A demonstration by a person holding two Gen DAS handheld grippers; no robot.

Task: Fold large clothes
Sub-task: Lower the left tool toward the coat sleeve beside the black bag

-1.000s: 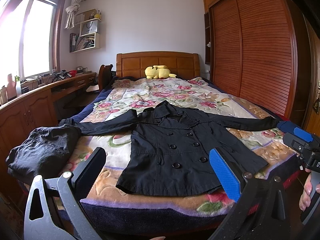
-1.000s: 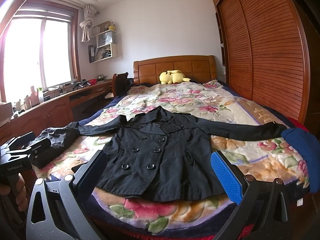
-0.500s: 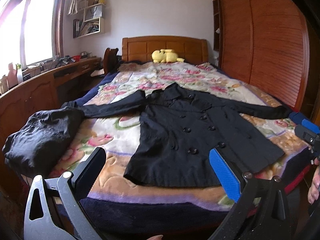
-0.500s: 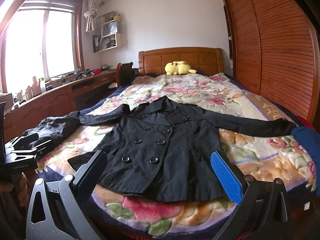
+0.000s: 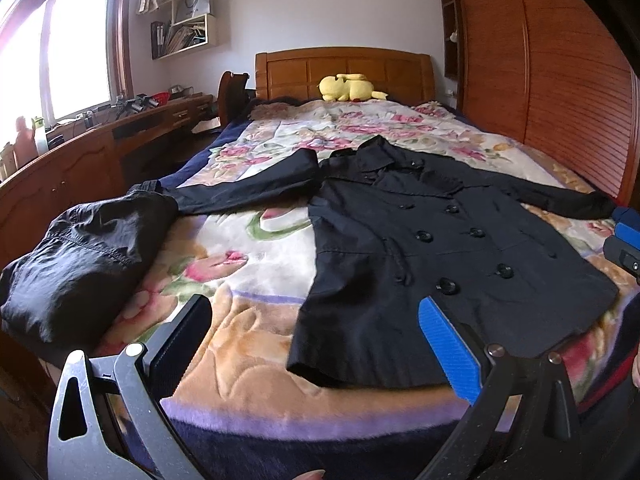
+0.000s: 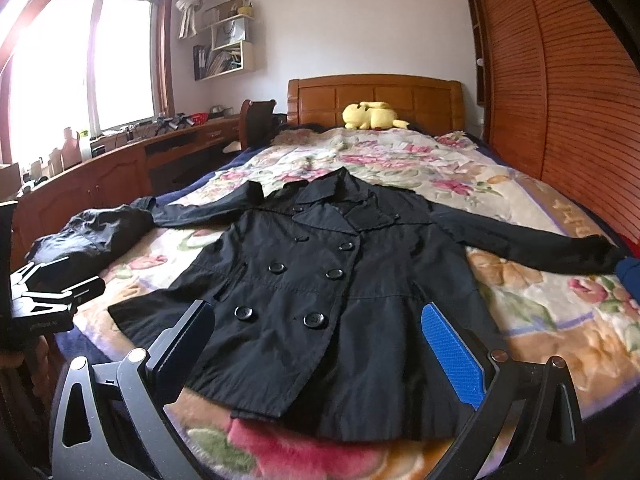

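A black double-breasted coat [image 5: 432,248] lies flat and face up on the floral bed cover [image 5: 248,264], sleeves spread to both sides; it fills the middle of the right wrist view [image 6: 328,280]. My left gripper [image 5: 316,344] is open and empty, low over the foot of the bed beside the coat's left hem corner. My right gripper [image 6: 316,344] is open and empty, just above the coat's bottom hem. The right gripper shows at the right edge of the left wrist view [image 5: 626,244], and the left gripper at the left edge of the right wrist view [image 6: 44,300].
A crumpled black garment [image 5: 80,260] lies at the bed's left edge by the coat's sleeve end. A blue cloth [image 6: 628,276] lies at the right edge. A yellow plush toy [image 5: 350,87] sits by the headboard. A wooden desk [image 5: 80,160] runs along the left; wardrobe doors [image 5: 560,80] stand right.
Both grippers have moved forward and down toward the foot of the bed, so the coat looks larger and nearer. Both stay open and empty. The coat has not moved.
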